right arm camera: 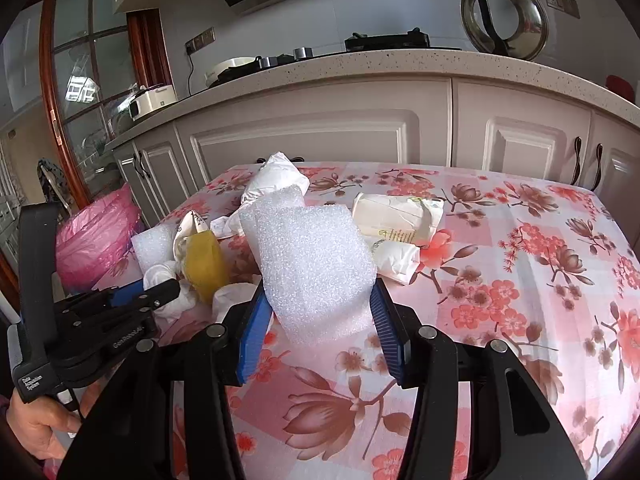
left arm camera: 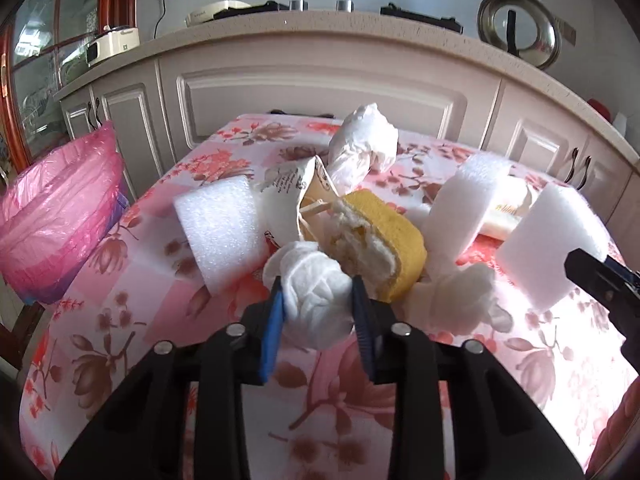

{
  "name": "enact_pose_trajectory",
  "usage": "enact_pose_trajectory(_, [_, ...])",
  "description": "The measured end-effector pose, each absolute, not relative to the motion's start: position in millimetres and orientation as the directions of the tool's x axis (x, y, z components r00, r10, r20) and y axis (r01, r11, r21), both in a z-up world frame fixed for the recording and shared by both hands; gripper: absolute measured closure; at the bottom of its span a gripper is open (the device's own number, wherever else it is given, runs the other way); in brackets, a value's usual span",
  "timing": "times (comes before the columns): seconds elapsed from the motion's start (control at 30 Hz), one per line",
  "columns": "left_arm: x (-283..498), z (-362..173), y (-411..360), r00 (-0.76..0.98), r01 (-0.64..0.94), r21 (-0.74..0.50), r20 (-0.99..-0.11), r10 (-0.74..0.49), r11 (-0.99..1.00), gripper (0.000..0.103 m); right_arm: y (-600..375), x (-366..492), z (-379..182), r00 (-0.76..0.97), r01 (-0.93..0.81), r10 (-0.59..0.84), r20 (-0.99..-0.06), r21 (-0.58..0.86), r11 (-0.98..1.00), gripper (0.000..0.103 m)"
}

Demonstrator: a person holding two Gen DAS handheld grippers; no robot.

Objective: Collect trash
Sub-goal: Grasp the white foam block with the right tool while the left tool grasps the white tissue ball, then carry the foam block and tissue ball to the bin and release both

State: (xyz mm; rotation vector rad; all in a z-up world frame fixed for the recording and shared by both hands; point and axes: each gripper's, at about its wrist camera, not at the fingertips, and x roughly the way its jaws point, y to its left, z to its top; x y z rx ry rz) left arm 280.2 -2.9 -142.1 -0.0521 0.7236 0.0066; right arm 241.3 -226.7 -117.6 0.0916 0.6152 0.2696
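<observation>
A table (right arm camera: pixel 520 240) covered with a pink floral cloth is seen in front of pale kitchen cabinets (left arm camera: pixel 320 96). Beside its left edge a bin lined with a pink bag (left arm camera: pixel 60 208) is set, apart from the trash. The trash is heaped on the far left part of the tabletop — foam blocks, wrappers, a cup and food.

Of the pieces, a white foam block (right arm camera: pixel 316 264) is the largest; it is clamped between the blue pads of the right gripper (right arm camera: pixel 320 300), the jaws pressed against its two sides. A second foam block (left arm camera: pixel 220 228) is stood at the left of the heap. A bunched white plastic bag (left arm camera: pixel 364 140) is seen at the far side, and white packets (right arm camera: pixel 396 216) lie flat beyond the held block. A piece of yellow roll cake (left arm camera: pixel 380 240) is rested in the middle, touching a crushed paper cup (left arm camera: pixel 292 192).

Smallest — a crumpled white tissue (left arm camera: pixel 316 296), just in front of the cake, is gripped by the left gripper (left arm camera: pixel 318 292), its jaws closed on both sides of the wad.
</observation>
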Motion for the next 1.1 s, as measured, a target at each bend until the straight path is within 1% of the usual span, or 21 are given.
enact_pose_trajectory(0.17, [254.1, -129.3, 2.9, 0.788, -0.028, -0.068, -0.616, -0.020, 0.997, 0.073, -226.8, 228.5, -112.0, 0.792, -0.232, 0.276, -0.544, 0.149, 0.961, 0.055])
enact_pose_trajectory(0.47, [198.4, -102.2, -5.1, 0.862, 0.021, -0.019, -0.506, -0.028, 1.000, 0.072, -222.1, 197.8, -96.0, 0.813, -0.246, 0.270, -0.516, 0.116, 0.962, 0.055])
enact_pose_trajectory(0.7, [169.0, -76.4, -3.4, 0.901, 0.041, -0.015, -0.432, -0.043, 0.999, 0.072, -208.0, 172.1, -71.6, 0.827, -0.292, 0.301, -0.475, 0.095, 0.952, 0.055])
enact_pose_trajectory(0.9, [143.2, -49.6, 18.8, 0.931, 0.005, -0.010, -0.364, -0.009, 1.000, 0.072, -177.5, 156.1, -42.8, 0.830, -0.378, 0.376, -0.411, 0.080, 0.922, 0.055])
enact_pose_trajectory(1.1, [119.9, -27.4, 55.5, 0.949, -0.069, -0.004, -0.309, 0.064, 0.998, 0.072, -138.6, 146.7, -19.5, 0.817, -0.459, 0.444, -0.369, 0.050, 0.887, 0.055])
